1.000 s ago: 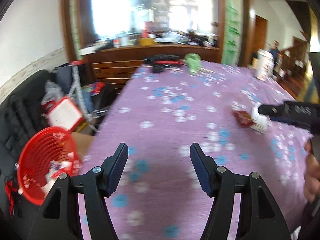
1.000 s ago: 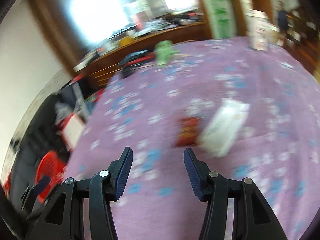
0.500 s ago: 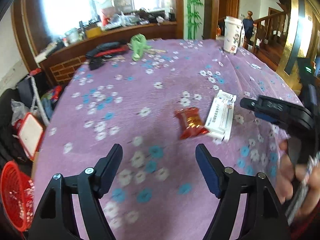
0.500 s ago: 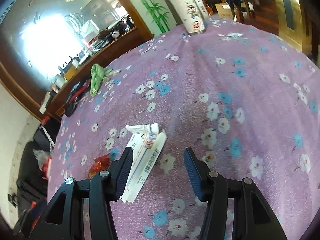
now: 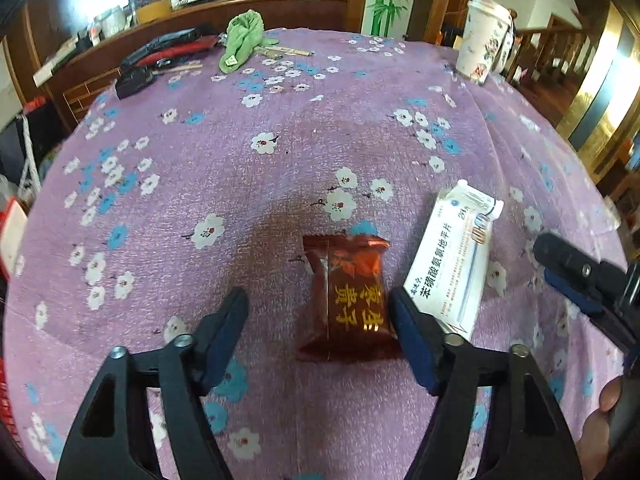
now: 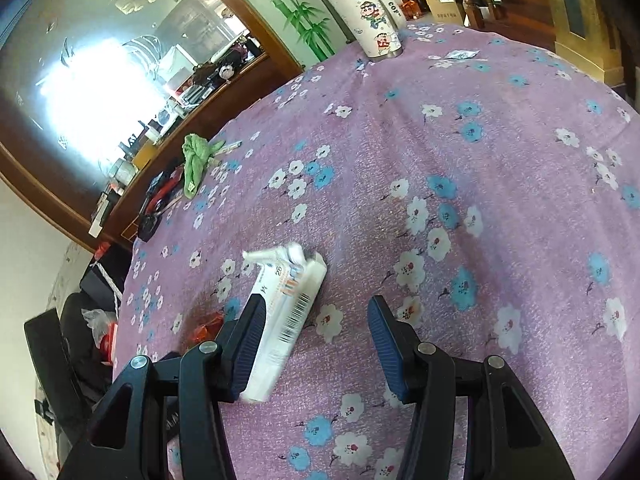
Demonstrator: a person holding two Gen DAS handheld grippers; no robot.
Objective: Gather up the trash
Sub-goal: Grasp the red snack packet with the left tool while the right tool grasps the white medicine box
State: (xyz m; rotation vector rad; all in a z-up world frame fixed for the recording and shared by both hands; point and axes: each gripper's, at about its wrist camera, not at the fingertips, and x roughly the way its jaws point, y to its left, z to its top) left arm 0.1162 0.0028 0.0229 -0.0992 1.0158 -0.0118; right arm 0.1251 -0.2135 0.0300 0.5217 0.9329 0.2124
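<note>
A dark red snack wrapper (image 5: 349,298) lies flat on the purple flowered tablecloth (image 5: 280,140), between my left gripper's open fingers and nearer the right one. My left gripper (image 5: 318,316) is open and empty. A white medicine box (image 5: 454,258) with an opened end flap lies just right of the wrapper. In the right wrist view the box (image 6: 286,312) lies partly behind my left finger; my right gripper (image 6: 314,340) is open and empty, low over the cloth. The wrapper (image 6: 206,326) shows left of it. The right gripper's fingers (image 5: 576,268) appear at the left wrist view's right edge.
A tall white cartoon cup (image 5: 482,38) stands at the table's far right. A green cloth (image 5: 240,40) and a black-and-red tool (image 5: 160,56) lie at the far edge. A small silver scrap (image 6: 460,55) lies near the cup. A red basket rim (image 5: 4,404) shows at the left edge.
Both grippers have moved forward and down over the table. The left one swung away from the red basket and now straddles the red wrapper; the right one has reached the white box.
</note>
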